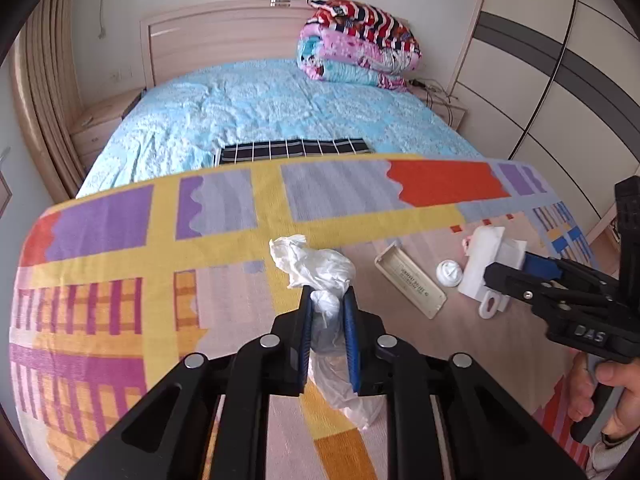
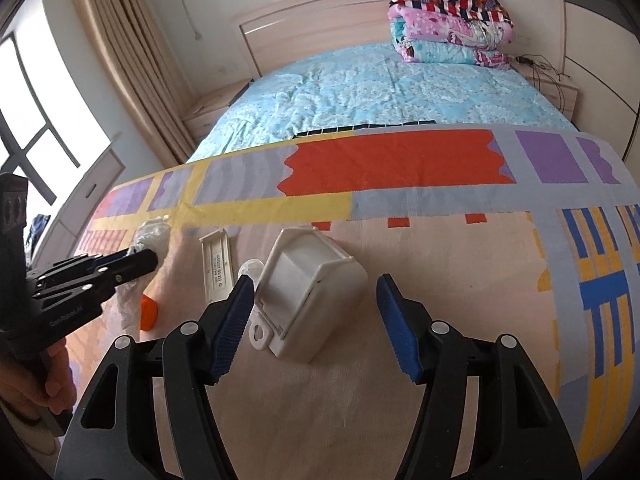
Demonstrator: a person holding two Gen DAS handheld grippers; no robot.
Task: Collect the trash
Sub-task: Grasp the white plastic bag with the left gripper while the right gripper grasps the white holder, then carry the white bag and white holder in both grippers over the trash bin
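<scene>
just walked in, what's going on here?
A person is picking trash off a colourful mat laid on a bed, with a handheld claw in each hand. The left claw is shut on a crumpled white plastic bag. The right claw is open, its pads on either side of a white plastic box but not pressing on it. A flat beige cover and a small white cap still lie on the mat.

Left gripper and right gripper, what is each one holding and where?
Left gripper pinches the crumpled plastic bag at its middle. Right gripper holds nothing; its fingers straddle the white box.
</scene>
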